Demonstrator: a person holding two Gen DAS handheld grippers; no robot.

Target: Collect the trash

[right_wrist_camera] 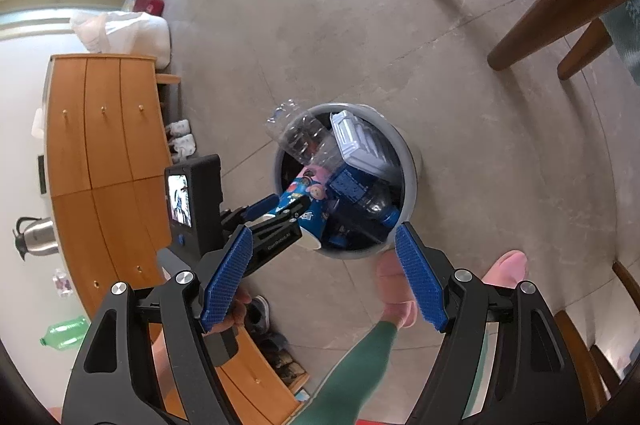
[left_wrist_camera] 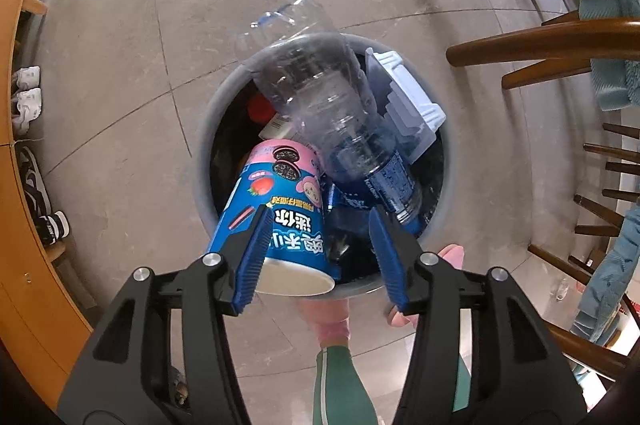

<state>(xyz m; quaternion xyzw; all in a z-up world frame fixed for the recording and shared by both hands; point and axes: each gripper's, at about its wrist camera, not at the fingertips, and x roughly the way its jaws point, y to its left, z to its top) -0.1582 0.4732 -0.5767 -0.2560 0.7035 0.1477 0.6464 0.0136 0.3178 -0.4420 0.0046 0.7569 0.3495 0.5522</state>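
A grey round trash bin (left_wrist_camera: pixel 208 129) stands on the floor, full of trash. A clear plastic bottle (left_wrist_camera: pixel 320 97) sticks out of it, beside a pale plastic box (left_wrist_camera: pixel 412 97). A blue and pink cookie cup (left_wrist_camera: pixel 276 209) lies tilted at the bin's near rim. My left gripper (left_wrist_camera: pixel 320 249) is open just above the bin; its left finger touches the cup, its right finger is clear of it. My right gripper (right_wrist_camera: pixel 324 277) is open and empty, higher up over the bin's (right_wrist_camera: pixel 408 161) near side. The left gripper (right_wrist_camera: pixel 280 213) and the cup (right_wrist_camera: pixel 308 201) also show in the right wrist view.
Wooden chairs (left_wrist_camera: pixel 540 45) with teal cloth stand to the right. A wooden cabinet (right_wrist_camera: pixel 100 153) with shoes (left_wrist_camera: pixel 28 97) beside it is on the left. The person's pink slippers (right_wrist_camera: pixel 504 269) and green leg (left_wrist_camera: pixel 340 385) are below the bin. A green bottle (right_wrist_camera: pixel 64 333) lies far left.
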